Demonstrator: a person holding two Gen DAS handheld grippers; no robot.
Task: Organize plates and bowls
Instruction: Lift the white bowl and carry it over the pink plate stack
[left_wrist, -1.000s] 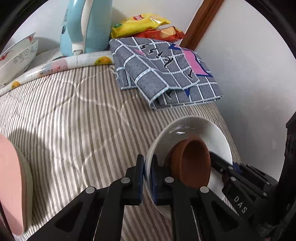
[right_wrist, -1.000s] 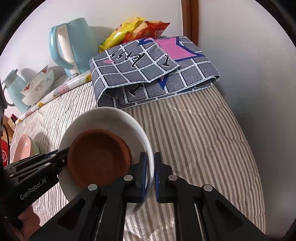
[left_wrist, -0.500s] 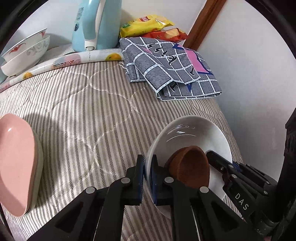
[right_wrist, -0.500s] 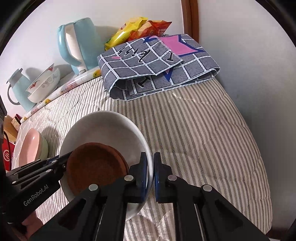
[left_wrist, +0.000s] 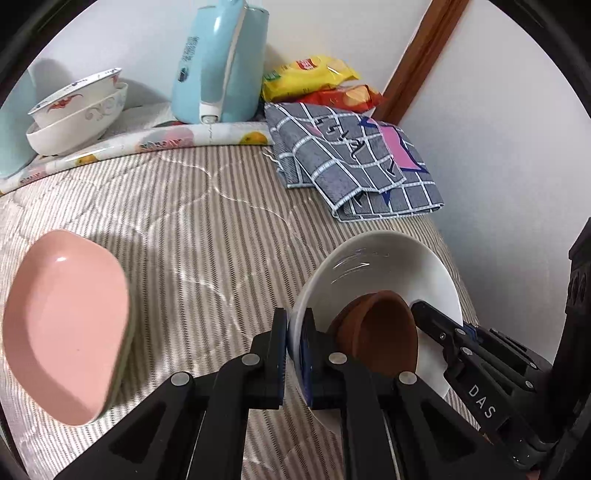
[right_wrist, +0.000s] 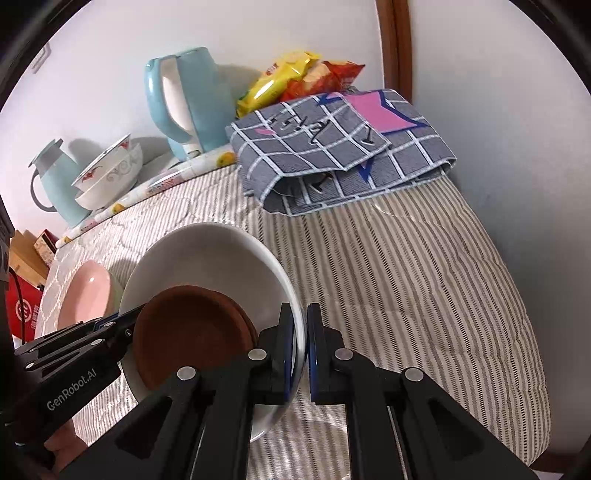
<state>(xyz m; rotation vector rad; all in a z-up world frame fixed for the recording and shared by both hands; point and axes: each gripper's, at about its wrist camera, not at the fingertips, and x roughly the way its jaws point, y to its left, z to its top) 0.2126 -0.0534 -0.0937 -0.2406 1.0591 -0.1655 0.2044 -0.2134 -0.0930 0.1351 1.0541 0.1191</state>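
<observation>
Nearest, above the striped bed's right edge: left gripper (left_wrist: 293, 349) and right gripper (right_wrist: 300, 349) each pinch the white plate's (left_wrist: 388, 266) rim, brown bowl (left_wrist: 380, 334) loose inside. Tilt could slide it out. Pink dish (left_wrist: 66, 314) beyond, seemingly stacked.

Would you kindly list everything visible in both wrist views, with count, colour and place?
plate: one, white, gripped on opposite rims
small dish: one, brown, on the plate
pink dish: one, on a pale green one, left
patterned bowls: two, white, stacked at back
kettle: one, light blue, back
jug: one, light blue, back left
snack bags: two, yellow and red, corner
folded cloth: one, grey check
striped cover: beige
left gripper: jaws shut on plate
right gripper: jaws shut on plate
</observation>
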